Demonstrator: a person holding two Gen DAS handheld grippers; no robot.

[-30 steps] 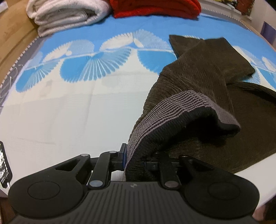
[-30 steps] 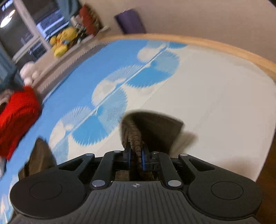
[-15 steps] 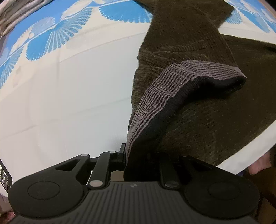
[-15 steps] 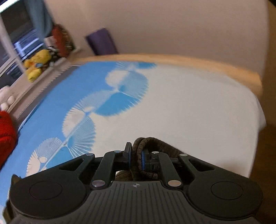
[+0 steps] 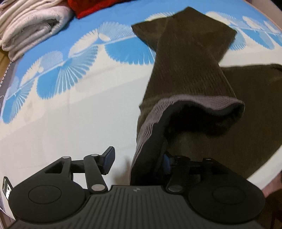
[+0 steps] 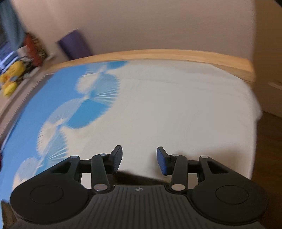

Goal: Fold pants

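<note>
Dark brown corduroy pants (image 5: 190,70) lie on the bed sheet (image 5: 70,114), their legs reaching toward the far side. Their grey ribbed waistband (image 5: 193,102) arches up in the left wrist view and drapes over the right finger of my left gripper (image 5: 137,159). That gripper's jaws are opening, and the pads do not press on the cloth. In the right wrist view my right gripper (image 6: 139,156) is also opening, with nothing between its pads. A dark sliver of the pants (image 6: 139,177) shows just below its fingers.
A folded white blanket (image 5: 30,26) and a red garment (image 5: 91,7) sit at the far left of the bed. The wooden bed frame (image 6: 158,54) bounds the far side, with a purple object (image 6: 75,44) and yellow plush toys (image 6: 12,77) beyond. The floor (image 6: 269,141) drops off at the right.
Both grippers were shut on pants cloth and now stand open. The cloth has dropped out of the right jaws. The waistband still leans on the left gripper's right finger.
</note>
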